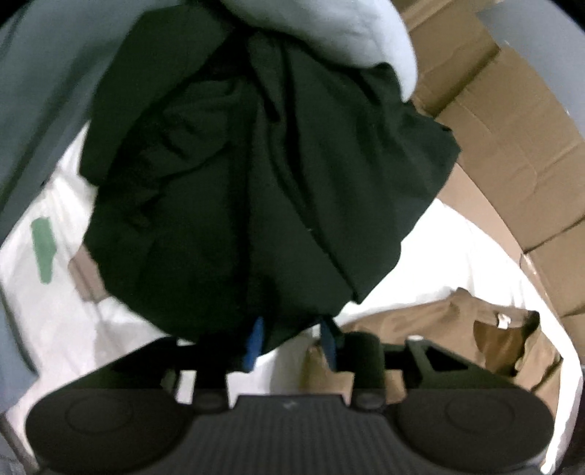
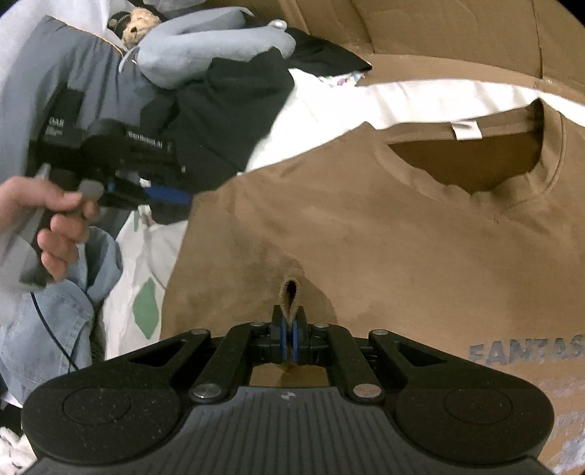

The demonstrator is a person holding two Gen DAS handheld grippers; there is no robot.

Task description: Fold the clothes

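Note:
A brown T-shirt (image 2: 365, 219) lies spread on the white sheet, neck opening and white label at the far right. My right gripper (image 2: 290, 329) is shut on a small pinched fold of it. In the left wrist view the same brown T-shirt (image 1: 438, 321) sits low right. A dark green garment (image 1: 256, 182) fills that view in a crumpled heap. My left gripper (image 1: 292, 338) is open, its blue pads apart at the heap's near edge. The right wrist view shows the left gripper (image 2: 175, 199), held by a hand (image 2: 55, 226), against the dark garment (image 2: 226, 109).
Cardboard boxes (image 1: 512, 146) wall off the far side and right (image 2: 438, 36). A light blue hoodie (image 2: 204, 47) and a small plush toy (image 2: 140, 22) lie behind the dark heap. The white sheet (image 2: 146, 310) has green patches. A jeans-clad leg (image 2: 55, 321) is at left.

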